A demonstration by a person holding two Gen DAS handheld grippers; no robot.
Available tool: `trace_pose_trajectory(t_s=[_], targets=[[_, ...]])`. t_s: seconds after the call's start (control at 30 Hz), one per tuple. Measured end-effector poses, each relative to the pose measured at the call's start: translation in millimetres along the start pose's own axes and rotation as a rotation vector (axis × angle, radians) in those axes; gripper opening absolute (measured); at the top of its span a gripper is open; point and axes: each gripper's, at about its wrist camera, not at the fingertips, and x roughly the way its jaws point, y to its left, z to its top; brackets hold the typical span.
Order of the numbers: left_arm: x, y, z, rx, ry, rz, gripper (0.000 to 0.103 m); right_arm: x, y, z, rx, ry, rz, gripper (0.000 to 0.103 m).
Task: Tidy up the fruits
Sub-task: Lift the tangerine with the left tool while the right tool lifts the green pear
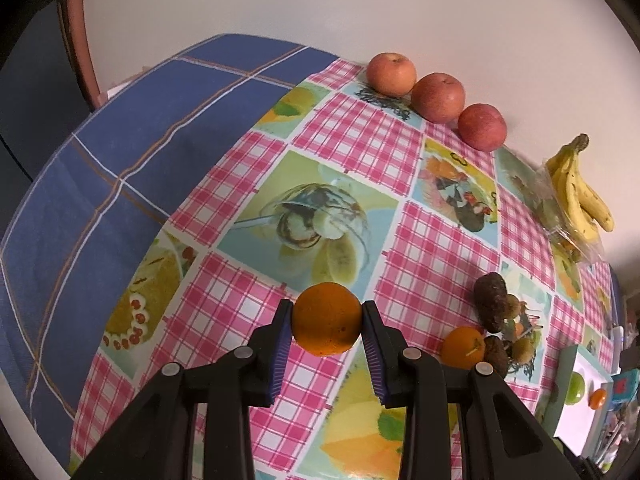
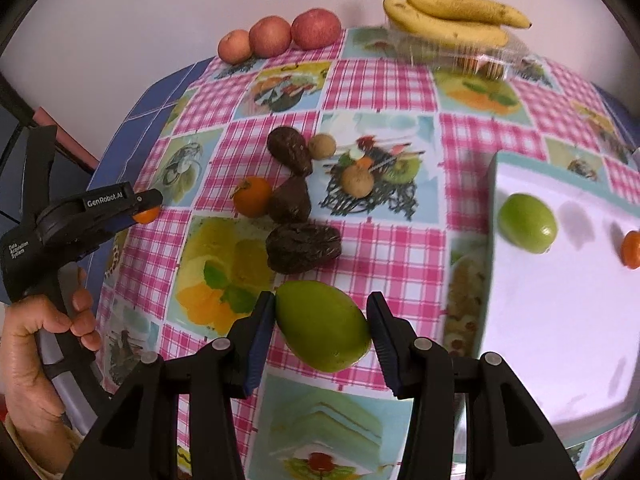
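In the left wrist view, the left gripper (image 1: 326,320) sits at lower centre of the frame, its blue-padded jaws clamped on a round orange citrus fruit (image 1: 325,319), held above the pink-checked plastic tablecloth with fruit pictures (image 1: 224,312). At the upper right of that frame three red apples (image 1: 438,97) stand in a row against the pale wall, and a bunch of yellow bananas (image 1: 580,188) lies on a clear plastic tray further right.

In the right wrist view, the right gripper (image 2: 322,326) fills the lower centre, its pads pressing both sides of a smooth green oval fruit (image 2: 323,325). Above it lie three dark brown wrinkled fruits (image 2: 303,248), a second orange citrus (image 2: 252,197) touching one of them, and two small tan round fruits (image 2: 357,180). At the right edge a white rectangular tray with a pale teal rim (image 2: 560,320) holds another green fruit (image 2: 527,229) and a small orange fruit (image 2: 633,249). A person's hand (image 2: 36,360) grips the left tool at the lower left.
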Motion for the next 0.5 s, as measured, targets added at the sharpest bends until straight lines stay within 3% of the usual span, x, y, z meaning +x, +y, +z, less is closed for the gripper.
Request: trace_pose_trajectory(t_s=[0.37,0.43,0.5], targets=[[-20,-38,-7,0.057,-0.033,-0.024,0.036,-22,-32,5,0.040,-0.051,-0.019,0.047],[-19,-45,-10,0.073,-0.030,-0.010,0.036,-25,-38,6,0.044,-0.061,-0.023,0.035],[-17,-49,-13,0.080,-0.023,-0.003,0.036,-31,-43,5,0.037,-0.075,-0.035,0.034]])
